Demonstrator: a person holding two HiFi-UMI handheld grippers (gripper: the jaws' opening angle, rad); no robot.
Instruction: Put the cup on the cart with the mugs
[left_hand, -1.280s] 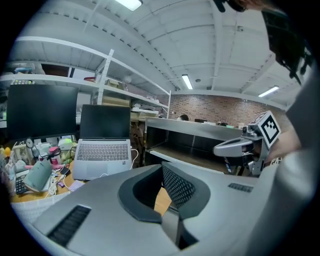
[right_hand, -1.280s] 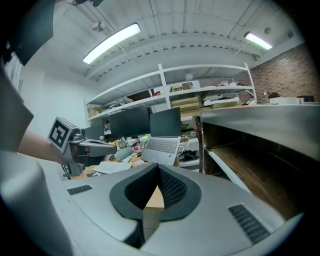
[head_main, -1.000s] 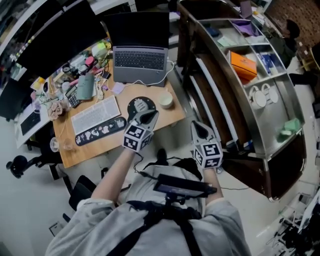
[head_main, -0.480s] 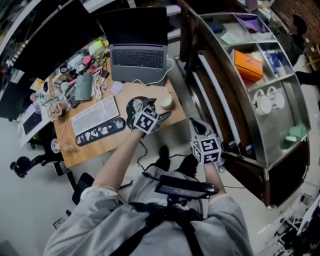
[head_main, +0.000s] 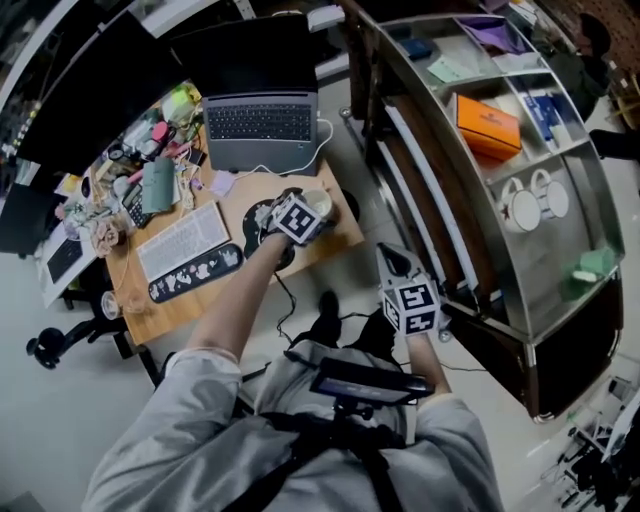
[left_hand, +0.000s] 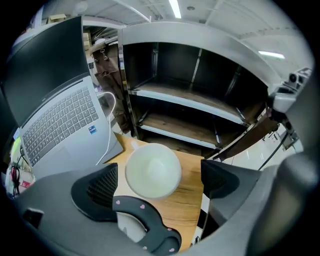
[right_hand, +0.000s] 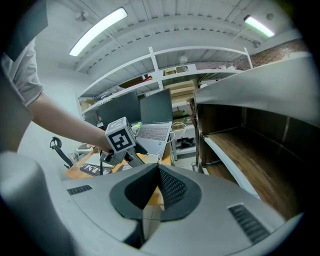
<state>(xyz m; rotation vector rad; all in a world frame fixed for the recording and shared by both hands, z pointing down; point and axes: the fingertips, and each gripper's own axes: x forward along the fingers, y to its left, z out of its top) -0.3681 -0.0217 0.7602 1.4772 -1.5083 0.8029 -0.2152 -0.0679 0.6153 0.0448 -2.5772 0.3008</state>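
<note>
The cup (left_hand: 152, 170) stands upright on the wooden desk (left_hand: 190, 155), close to the desk's corner. It is just right of the laptop (left_hand: 60, 120) and just beyond a black wrist rest (left_hand: 145, 232) dotted with pink hearts. Seen from above it is pale, round and seemingly empty.

The left gripper (left_hand: 159, 184) hangs over the cup with its jaws opening. The cup lies between them, but neither pad touches it and a small gap shows on each side.

To grip well, the gripper should probably come down until the pads face the cup's wall below the rim. It should stay centred so both pads meet the wall together and the cup does not skid toward the desk edge. The near jaw needs to clear the wrist rest, and the white cable (left_hand: 107, 125) by the laptop is best avoided.

A straight lift before swinging right seems wise, since the cart (head_main: 560, 250) stands beside the desk. Its two white mugs (head_main: 522, 210) sit on a steel shelf with bare room near them.

The right gripper (right_hand: 156, 186) has its jaws together on nothing, and is held low between desk and cart. It is best kept out of the path.
</note>
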